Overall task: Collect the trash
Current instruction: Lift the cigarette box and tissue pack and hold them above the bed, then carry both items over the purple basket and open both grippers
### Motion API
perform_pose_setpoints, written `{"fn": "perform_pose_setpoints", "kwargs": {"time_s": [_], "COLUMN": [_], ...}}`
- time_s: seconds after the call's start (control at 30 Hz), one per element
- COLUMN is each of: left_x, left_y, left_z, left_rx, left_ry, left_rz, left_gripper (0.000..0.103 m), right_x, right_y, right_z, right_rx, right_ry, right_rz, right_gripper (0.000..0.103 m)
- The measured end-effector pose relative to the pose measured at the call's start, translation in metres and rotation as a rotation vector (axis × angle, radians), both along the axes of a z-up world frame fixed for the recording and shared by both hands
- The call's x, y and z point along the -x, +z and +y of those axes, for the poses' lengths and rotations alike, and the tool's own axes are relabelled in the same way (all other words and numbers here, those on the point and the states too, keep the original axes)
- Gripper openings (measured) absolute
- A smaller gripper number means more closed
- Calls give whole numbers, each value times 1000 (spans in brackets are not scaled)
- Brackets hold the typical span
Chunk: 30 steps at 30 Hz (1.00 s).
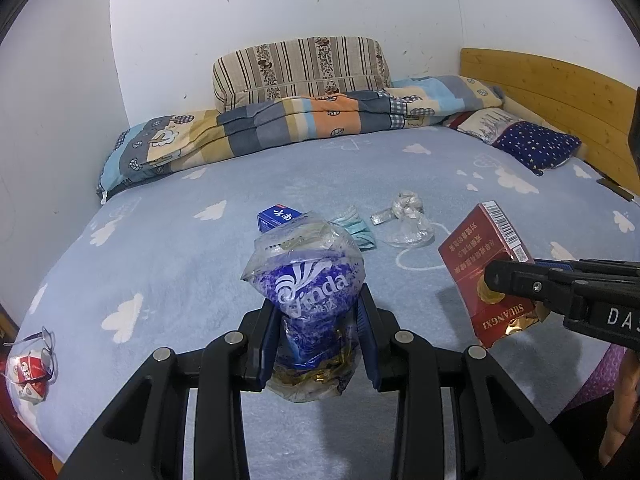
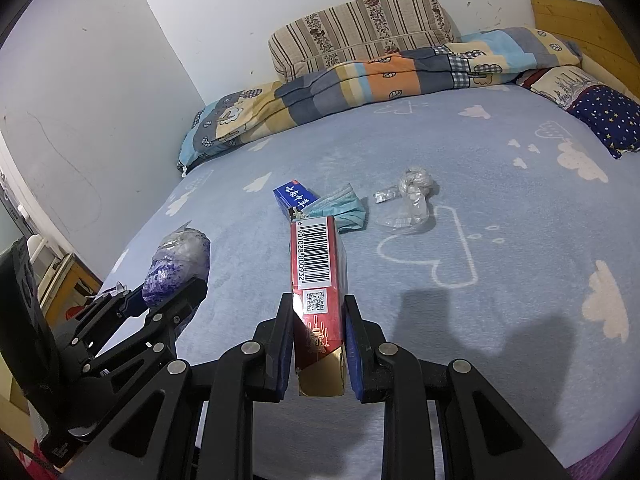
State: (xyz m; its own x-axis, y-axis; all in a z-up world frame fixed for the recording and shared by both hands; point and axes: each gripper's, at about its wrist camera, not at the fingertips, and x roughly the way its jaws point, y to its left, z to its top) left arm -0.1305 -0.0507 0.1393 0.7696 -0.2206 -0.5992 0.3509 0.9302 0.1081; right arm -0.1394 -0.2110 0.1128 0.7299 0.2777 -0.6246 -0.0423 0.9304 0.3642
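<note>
My left gripper [image 1: 318,320] is shut on a crumpled blue-and-clear Vinda tissue wrapper [image 1: 308,276], held above the bed; the wrapper also shows in the right wrist view [image 2: 178,268]. My right gripper [image 2: 318,320] is shut on a red Shuangxi cigarette pack [image 2: 318,272], also seen in the left wrist view [image 1: 486,264]. On the blue cloud-print sheet [image 2: 500,208] lie a small blue box [image 2: 294,196], a light blue face mask [image 2: 340,210], a crumpled clear plastic wrapper [image 2: 412,200] and a small silver foil piece [image 2: 384,196].
A folded patchwork quilt [image 1: 280,128] and a striped pillow [image 1: 300,68] lie along the far wall. A star-print pillow [image 1: 536,144] sits by the wooden headboard [image 1: 560,92]. A crushed red-and-white carton with eyeglasses [image 1: 32,368] lies at the left edge of the bed.
</note>
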Motion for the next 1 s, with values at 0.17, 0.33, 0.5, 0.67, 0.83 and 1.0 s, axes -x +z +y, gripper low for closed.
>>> {"fn": "perform_pose_setpoints", "kwargs": {"time_s": [0.17,0.33,0.5,0.67,0.83,1.0], "left_x": [1,1,1,6,22,50], "left_y": [0,2,6,11,23,37], "left_z": [-1,-2,-5,-18,-45,-84], "left_rx": [0,3,8,80,129,174], "left_ry": [0,-4,-29,-138,-283,-450], "left_rz": [-1,2,1,45,71,116], "left_gripper": [34,34,34,34,34,34], "right_x": [0,0,3,23,74,144], "right_y": [0,1,5,20,40,60], "right_z": [-1,-1,-4,-25,-57,-106], "right_rx": [0,-10,-39,-113,-167,-168], "right_ry": [1,-6,-30,-74,-122,-247], "right_rz": [0,-4,-8,-42,-86,-131], "right_gripper": [24,24,24,24,24,24]}}
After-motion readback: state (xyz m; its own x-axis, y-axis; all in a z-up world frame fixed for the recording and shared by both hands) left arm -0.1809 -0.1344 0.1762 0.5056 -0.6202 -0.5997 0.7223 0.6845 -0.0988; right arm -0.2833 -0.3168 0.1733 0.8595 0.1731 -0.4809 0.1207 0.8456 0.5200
